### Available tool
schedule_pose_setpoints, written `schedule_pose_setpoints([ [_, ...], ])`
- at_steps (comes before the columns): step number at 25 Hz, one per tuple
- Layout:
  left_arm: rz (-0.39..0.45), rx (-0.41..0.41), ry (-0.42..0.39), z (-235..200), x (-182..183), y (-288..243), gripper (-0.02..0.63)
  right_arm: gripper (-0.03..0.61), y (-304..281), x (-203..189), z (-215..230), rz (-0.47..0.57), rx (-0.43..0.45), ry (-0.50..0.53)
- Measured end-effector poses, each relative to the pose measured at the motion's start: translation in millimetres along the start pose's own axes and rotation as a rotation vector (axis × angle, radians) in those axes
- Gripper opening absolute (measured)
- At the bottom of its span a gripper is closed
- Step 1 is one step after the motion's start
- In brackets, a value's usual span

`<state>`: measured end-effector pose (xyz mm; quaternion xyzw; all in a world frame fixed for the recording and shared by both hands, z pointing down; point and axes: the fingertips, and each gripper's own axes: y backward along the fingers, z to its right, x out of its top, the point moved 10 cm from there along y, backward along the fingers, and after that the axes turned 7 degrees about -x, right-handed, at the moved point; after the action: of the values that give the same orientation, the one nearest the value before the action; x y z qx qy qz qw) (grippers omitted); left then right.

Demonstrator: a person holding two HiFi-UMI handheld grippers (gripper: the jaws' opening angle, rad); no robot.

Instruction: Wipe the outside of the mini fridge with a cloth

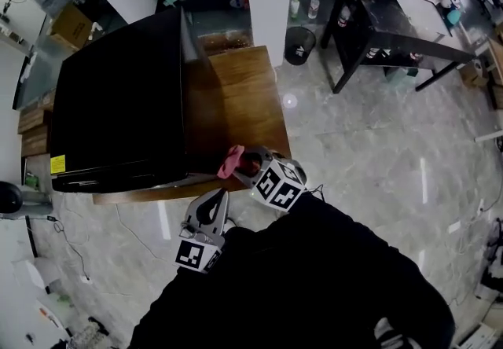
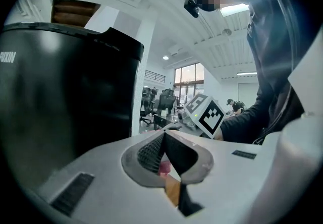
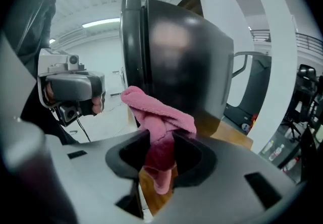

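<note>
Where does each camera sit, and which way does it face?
Head view: on the person's head, steeply down onto mini fridge, table, left gripper, right gripper, dark clothing.
Left gripper view: on left gripper, along its shut jaws past the fridge; person's torso shows.
Right gripper view: on right gripper, toward the fridge; jaws hold pink cloth.
All three share the fridge.
</note>
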<state>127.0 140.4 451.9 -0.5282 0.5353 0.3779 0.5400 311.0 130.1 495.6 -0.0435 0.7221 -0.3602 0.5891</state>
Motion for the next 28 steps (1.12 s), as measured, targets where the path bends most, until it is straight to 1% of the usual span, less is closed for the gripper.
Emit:
schedule_pose_setpoints([
  [2, -0.008, 0.064, 0.003, 1.2, -4.9, -9.4, 0.006, 0.135, -14.3, -4.6, 9.7, 0.003, 0.043, 0.015],
  [4, -0.014, 0.129, -0.008, -2.0, -12.1, -15.6, 0.006, 0.135, -30.5, -5.4, 17.2, 0.011, 0.065, 0.017],
  [6, -0.039, 0.184, 0.002, -5.2, -19.0, -21.0, 0.006, 0.134, -45.8, -4.1, 22.0, 0.020, 0.077, 0.027],
  [11, -0.065, 0.278, 0.014, -13.2, -36.4, -40.8, 0.006, 0.132, -71.3, -7.5, 40.1, 0.044, 0.086, 0.030],
  [13, -0.063, 0.292, 0.031, -15.4, -38.5, -51.6, 0.006, 0.132, -81.3, -7.7, 48.3, 0.050, 0.088, 0.025],
  [16, -0.055, 0.290, 0.044, -15.1, -38.1, -71.5, 0.006, 0.132, -93.1, -8.7, 62.5, 0.059, 0.098, 0.016],
  [19, -0.085, 0.311, 0.064, -18.6, -38.9, -92.1, 0.006, 0.132, -105.2, -9.5, 78.3, 0.077, 0.091, 0.023],
  [24, -0.061, 0.350, 0.065, -30.6, -37.1, -120.9, 0.006, 0.132, -130.5, -12.3, 110.5, 0.110, 0.073, 0.012],
  [28, -0.033, 0.399, 0.094, -42.0, -37.7, -146.8, 0.006, 0.132, -151.8, -13.1, 143.1, 0.111, 0.072, 0.018],
])
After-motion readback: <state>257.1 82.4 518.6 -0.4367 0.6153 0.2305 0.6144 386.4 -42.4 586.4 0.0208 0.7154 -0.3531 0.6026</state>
